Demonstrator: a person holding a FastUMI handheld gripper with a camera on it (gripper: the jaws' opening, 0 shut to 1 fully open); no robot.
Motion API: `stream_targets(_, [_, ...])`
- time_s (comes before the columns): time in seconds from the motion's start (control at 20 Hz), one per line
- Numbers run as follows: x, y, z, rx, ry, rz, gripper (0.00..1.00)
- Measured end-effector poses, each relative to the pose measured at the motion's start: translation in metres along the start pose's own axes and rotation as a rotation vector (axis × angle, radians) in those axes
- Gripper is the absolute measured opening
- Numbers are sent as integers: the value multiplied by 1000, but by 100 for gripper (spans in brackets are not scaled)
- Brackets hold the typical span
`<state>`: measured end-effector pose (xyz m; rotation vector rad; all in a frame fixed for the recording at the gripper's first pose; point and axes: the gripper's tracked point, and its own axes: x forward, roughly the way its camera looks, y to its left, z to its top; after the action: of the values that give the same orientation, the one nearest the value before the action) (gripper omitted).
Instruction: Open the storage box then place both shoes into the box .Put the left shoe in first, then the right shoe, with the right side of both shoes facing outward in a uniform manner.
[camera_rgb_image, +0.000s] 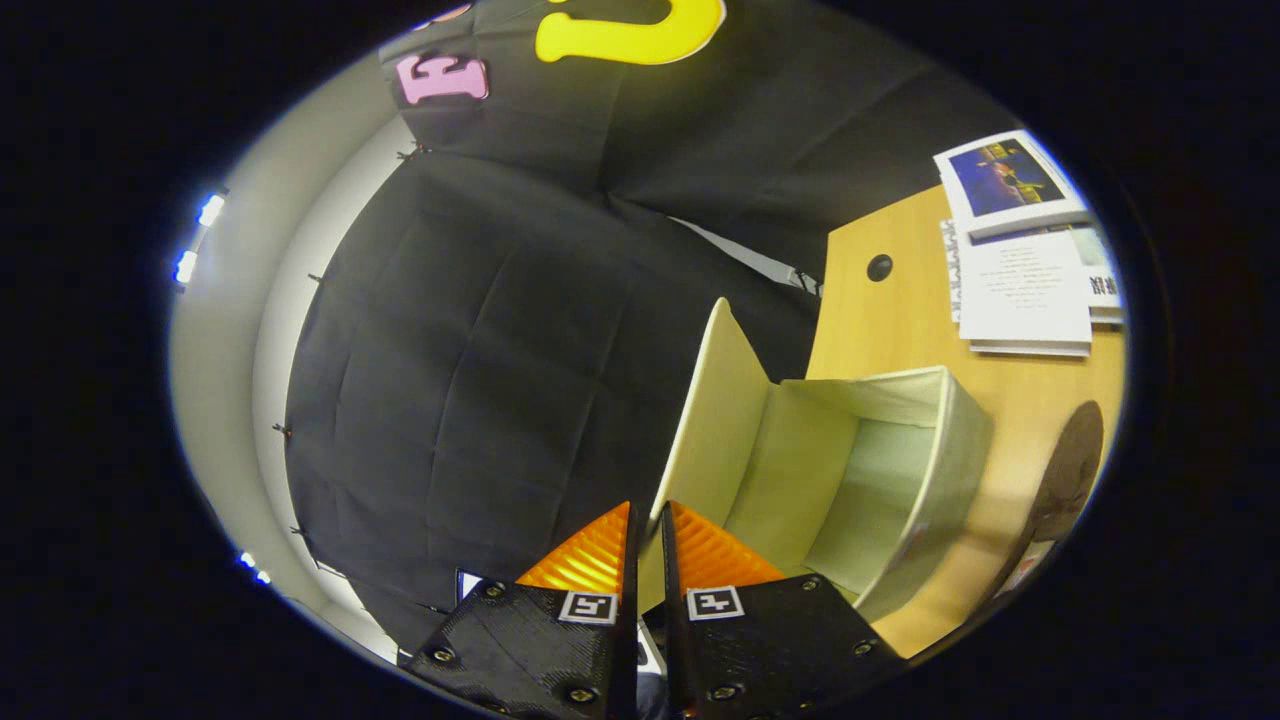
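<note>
The storage box is a pale fabric box on the wooden table. It stands open and what shows of its inside is bare. Its lid is swung up and away from the opening, rising as a flat cream panel. My gripper is shut on the lid's free edge, which runs into the narrow gap between the two fingers. The box body lies just beyond the fingers, on the far side of the lid.
A stack of booklets and papers lies on the table past the box, near a small round hole in the tabletop. A dark round object sits beside the box. Black cloth hangs behind the lid.
</note>
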<state>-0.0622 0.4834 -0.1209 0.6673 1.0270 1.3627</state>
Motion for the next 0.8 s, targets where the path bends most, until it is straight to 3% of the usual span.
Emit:
stream_targets(0.4, [99,30,7,-1,65,34,11])
stream_targets(0.7, [137,41,2,28,80,22,11])
stream_targets(0.8, [141,41,0,9,67,30,27])
